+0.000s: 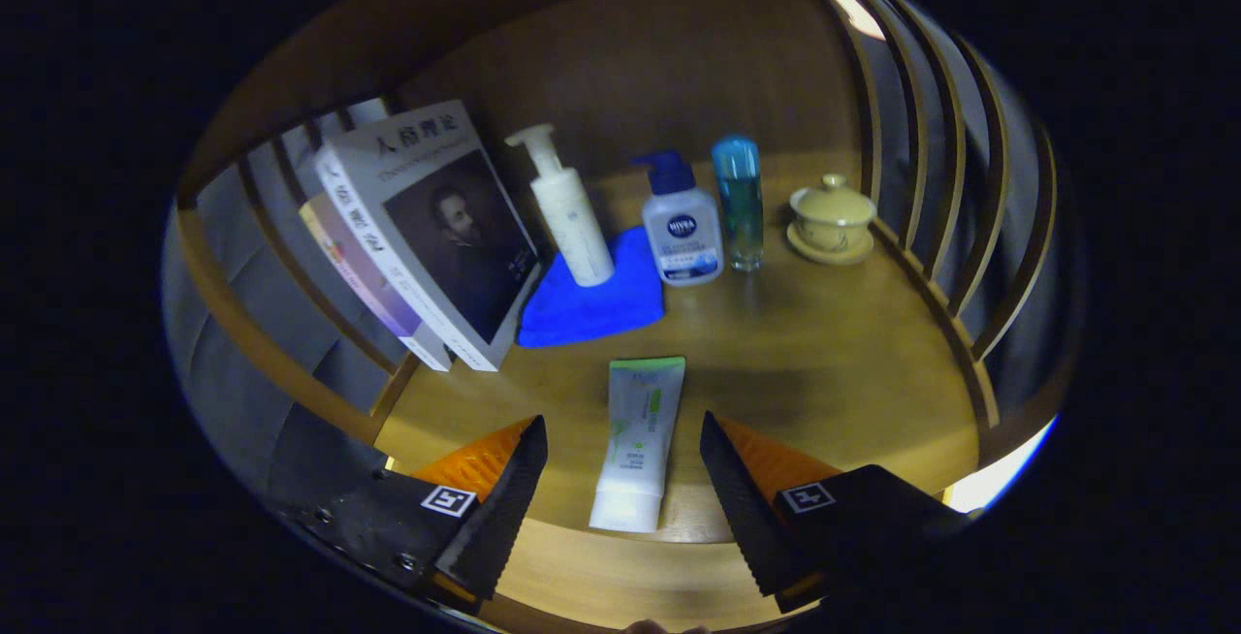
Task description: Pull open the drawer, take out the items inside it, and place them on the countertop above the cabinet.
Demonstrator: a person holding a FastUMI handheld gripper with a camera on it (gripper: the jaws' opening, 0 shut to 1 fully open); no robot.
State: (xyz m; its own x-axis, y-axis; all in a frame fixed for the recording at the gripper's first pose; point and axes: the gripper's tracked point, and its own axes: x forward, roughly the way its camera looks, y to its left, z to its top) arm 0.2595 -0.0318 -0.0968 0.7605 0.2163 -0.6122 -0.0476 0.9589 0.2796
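The gripper [620,464] is standing open around the tube [640,440], lying flat on the countertop [824,363], seemingly set down so it cannot roll or topple

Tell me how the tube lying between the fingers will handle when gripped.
The tube lies flat on the wooden countertop between the open gripper's fingers, so it probably won't roll. It looks like soft plastic, likely squashing under pressure. Its smooth skin may slip.

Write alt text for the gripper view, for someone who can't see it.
The open gripper hovers over a wooden countertop, a white tube lying between its fingers, untouched. Beyond stand leaning books, a white pump bottle on a blue cloth, two more bottles and a lidded cup.
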